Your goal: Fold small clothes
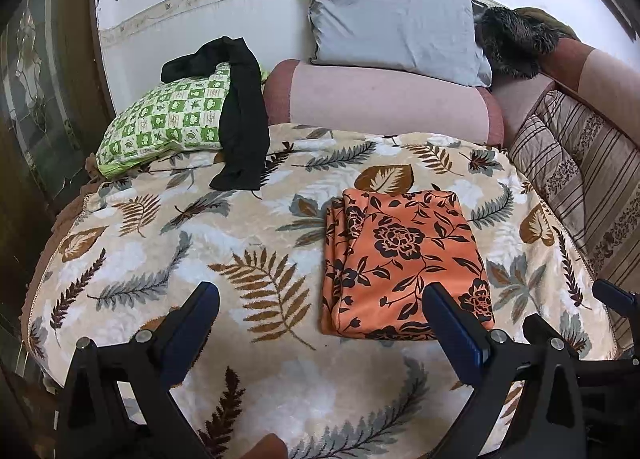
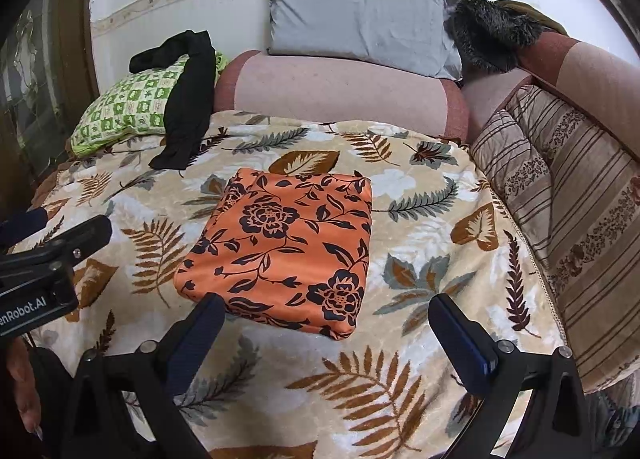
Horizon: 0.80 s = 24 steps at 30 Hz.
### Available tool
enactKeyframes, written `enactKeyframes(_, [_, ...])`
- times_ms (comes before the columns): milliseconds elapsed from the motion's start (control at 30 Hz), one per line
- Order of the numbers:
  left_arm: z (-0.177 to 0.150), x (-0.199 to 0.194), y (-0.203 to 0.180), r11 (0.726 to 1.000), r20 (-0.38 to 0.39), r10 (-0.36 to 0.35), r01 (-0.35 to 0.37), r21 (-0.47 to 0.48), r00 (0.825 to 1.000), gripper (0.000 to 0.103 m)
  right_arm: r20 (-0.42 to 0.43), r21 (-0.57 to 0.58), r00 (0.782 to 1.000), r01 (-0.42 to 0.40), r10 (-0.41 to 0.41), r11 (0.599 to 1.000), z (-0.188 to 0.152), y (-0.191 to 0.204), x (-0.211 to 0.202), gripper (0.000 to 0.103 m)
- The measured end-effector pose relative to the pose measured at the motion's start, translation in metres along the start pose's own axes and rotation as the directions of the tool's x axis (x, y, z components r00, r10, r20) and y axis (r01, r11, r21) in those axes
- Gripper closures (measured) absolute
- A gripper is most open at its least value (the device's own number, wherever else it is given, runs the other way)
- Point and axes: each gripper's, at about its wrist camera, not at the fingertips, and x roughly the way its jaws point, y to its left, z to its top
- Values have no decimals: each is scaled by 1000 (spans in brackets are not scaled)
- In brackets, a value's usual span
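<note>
On the leaf-patterned beige blanket (image 1: 168, 243) that covers the bed, a folded orange cloth with a black flower print (image 1: 404, 263) is laid flat as a neat rectangle. From the left wrist view, the left gripper (image 1: 320, 301) is held above the blanket with its dark blue fingers (image 1: 200, 315) spread wide and nothing between them; the folded cloth is seen ahead and to the right of its middle, its near edge partly covered by the right-hand finger. From the right wrist view, the right gripper (image 2: 326, 317) is likewise opened wide and empty, and the cloth's near edge is seen just beyond its fingertips, nearer the left finger. A black garment (image 1: 240, 119) is draped over a green-and-white checked pillow (image 1: 160, 119) at the far left of the bed, well apart from both grippers. A grey pillow (image 1: 392, 27) is propped against the white wall behind.
</note>
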Motion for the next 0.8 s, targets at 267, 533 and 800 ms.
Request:
enactKeyframes(267, [1,2,0,1000,-2,4,-4,-1,1000,2,-5,4,1000,-16,16,1000,2,0,2,0])
enactKeyframes(533, [4,11,1,1000,-23,0,-1,-12,1000,2,-11,6,1000,-28,28,1000,6,-3,9,0])
enactKeyframes(800, [9,13,-3,1000,13,-10,10,1,1000,2,-24,5,999,-40,40,999,13,-4,23,0])
